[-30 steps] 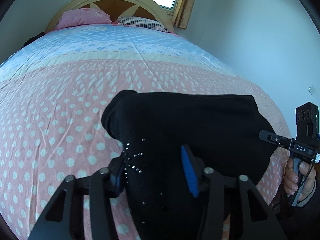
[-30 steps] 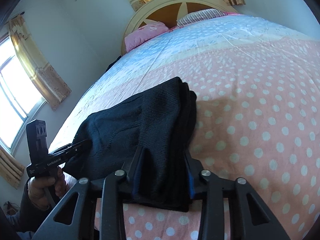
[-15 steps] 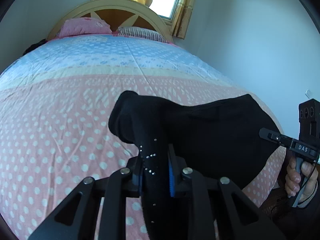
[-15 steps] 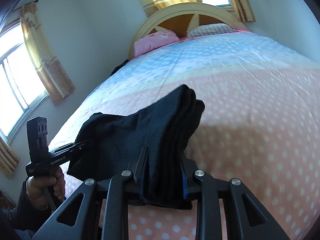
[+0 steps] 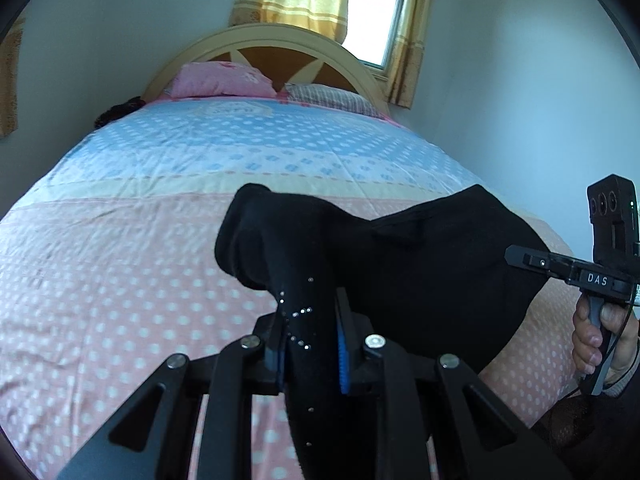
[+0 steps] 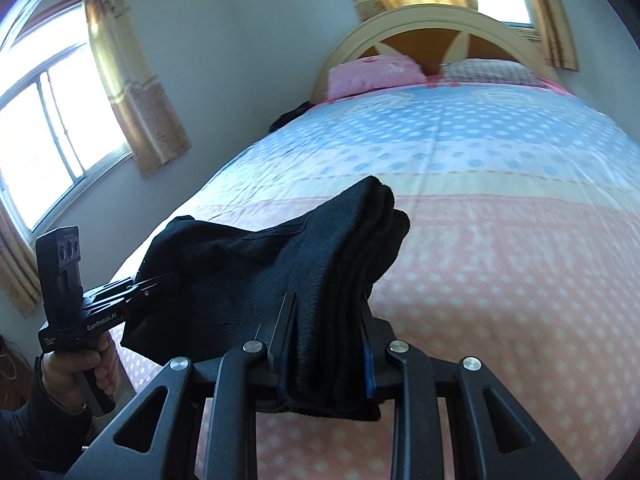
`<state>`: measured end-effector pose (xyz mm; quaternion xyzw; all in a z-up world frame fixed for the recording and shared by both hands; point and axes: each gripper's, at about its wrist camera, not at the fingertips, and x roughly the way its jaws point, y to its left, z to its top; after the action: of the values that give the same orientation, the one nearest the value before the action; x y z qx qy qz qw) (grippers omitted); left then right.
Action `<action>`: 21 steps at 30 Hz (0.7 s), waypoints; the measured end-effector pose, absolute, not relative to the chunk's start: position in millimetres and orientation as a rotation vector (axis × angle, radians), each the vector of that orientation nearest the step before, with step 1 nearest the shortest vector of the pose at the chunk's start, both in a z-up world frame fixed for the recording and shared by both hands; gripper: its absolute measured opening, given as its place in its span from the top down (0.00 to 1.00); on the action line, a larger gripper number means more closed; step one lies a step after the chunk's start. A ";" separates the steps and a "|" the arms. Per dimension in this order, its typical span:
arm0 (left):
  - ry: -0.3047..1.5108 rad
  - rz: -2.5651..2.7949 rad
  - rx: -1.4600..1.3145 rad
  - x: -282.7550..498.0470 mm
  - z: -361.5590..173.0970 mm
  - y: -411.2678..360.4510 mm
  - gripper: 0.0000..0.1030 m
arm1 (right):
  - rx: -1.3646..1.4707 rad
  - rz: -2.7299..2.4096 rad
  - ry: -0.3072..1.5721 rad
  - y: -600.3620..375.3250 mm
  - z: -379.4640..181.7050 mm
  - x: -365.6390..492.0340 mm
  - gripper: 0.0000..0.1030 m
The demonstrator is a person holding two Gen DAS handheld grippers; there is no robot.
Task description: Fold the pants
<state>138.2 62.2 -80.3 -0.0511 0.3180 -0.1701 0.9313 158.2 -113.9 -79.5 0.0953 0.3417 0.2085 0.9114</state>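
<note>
The black pants [image 5: 420, 264] hang lifted above the bed, stretched between both grippers. My left gripper [image 5: 310, 344] is shut on one bunched end, where small shiny studs dot the fabric. In the right wrist view the pants [image 6: 256, 280] show as several stacked layers, and my right gripper [image 6: 326, 340] is shut on that thick folded end. Each view shows the other gripper held by a hand [image 5: 596, 332] at the pants' far edge. The lowest part of the cloth is hidden behind the fingers.
The bed [image 5: 120, 260] has a pink dotted cover near me and a blue dotted band further back. A pink pillow [image 5: 224, 80] and a striped pillow [image 5: 332, 98] lie against the arched headboard [image 6: 440, 28]. Curtained windows [image 6: 48, 120] and walls flank the bed.
The left gripper, open a second ago, has shut on the studded end. Both grippers have lifted the pants up off the bed cover, and both cameras now tilt upward.
</note>
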 end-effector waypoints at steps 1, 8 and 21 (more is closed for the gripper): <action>0.649 -0.333 -0.105 138.3 -79.6 69.6 0.82 | 0.194 0.438 0.707 -109.6 -79.7 163.0 0.74; 0.634 -0.241 -0.109 140.8 -74.9 108.9 0.82 | 0.180 0.520 0.730 -61.8 -81.3 202.4 0.74; 0.642 -0.118 -0.105 132.7 -83.2 169.6 0.82 | 0.142 0.622 0.752 17.4 -86.5 244.3 0.73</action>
<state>132.7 169.6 -83.2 -0.0516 0.3153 -0.0580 0.9458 244.3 17.4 -86.5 0.0682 0.3611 0.2985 0.8808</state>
